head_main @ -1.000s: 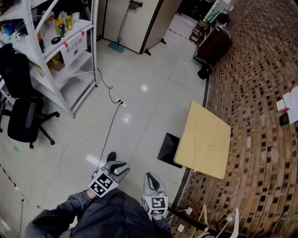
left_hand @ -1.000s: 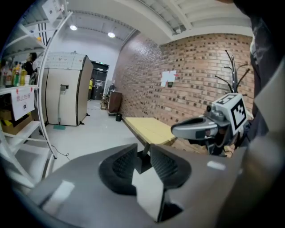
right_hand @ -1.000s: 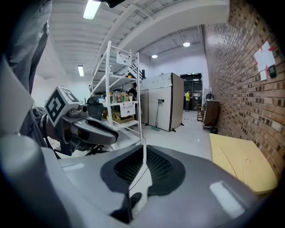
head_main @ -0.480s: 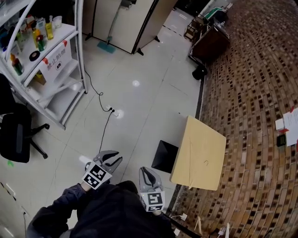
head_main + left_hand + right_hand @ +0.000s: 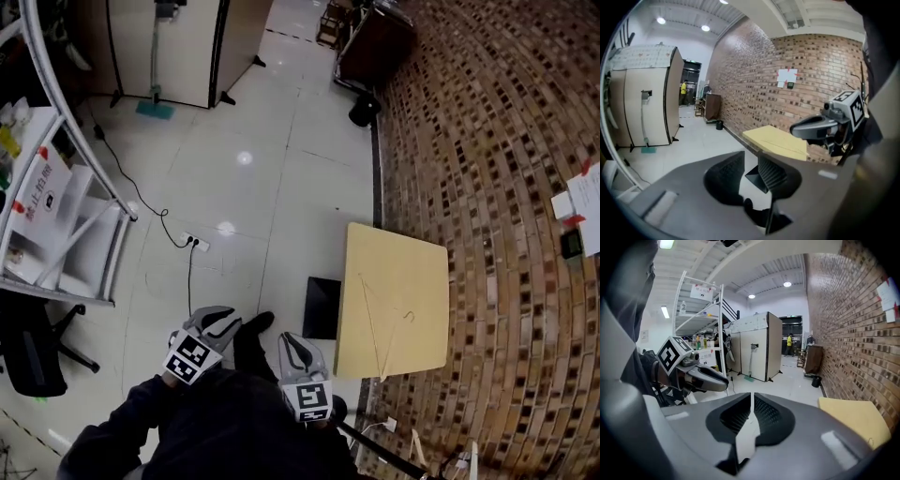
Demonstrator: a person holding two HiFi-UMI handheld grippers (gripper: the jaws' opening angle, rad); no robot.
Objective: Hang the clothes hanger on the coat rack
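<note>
a: pale wood, the table [image 5: 394, 272] stands just beside the brick wall [image 5: 497, 169]. on its top lies a thin outline with a small hook, read here as the clothes hanger [image 5: 373, 319]. why is nothing gripped?

b: both tools are carried low, close to the person's body and well apart from the table. the left gripper [image 5: 228, 322] has its jaws a little apart, with nothing between them. the right gripper [image 5: 292, 342] has its jaws pressed together on nothing. judged from this, the step in hand is the approach to the hanger, and no pick-up has begun.

a: why one parted and one closed?

b: the parted one is probably readied for the thin frame, though which gripper will take it cannot be told. the hanger lies flat on the top, so a jaw would have to pinch it at the hook or at a corner.

a: and the coat rack?

b: not surely shown. a dark bar [image 5: 380, 448] at the lower edge of the head view, near the table's closest corner, may belong to it.
</note>
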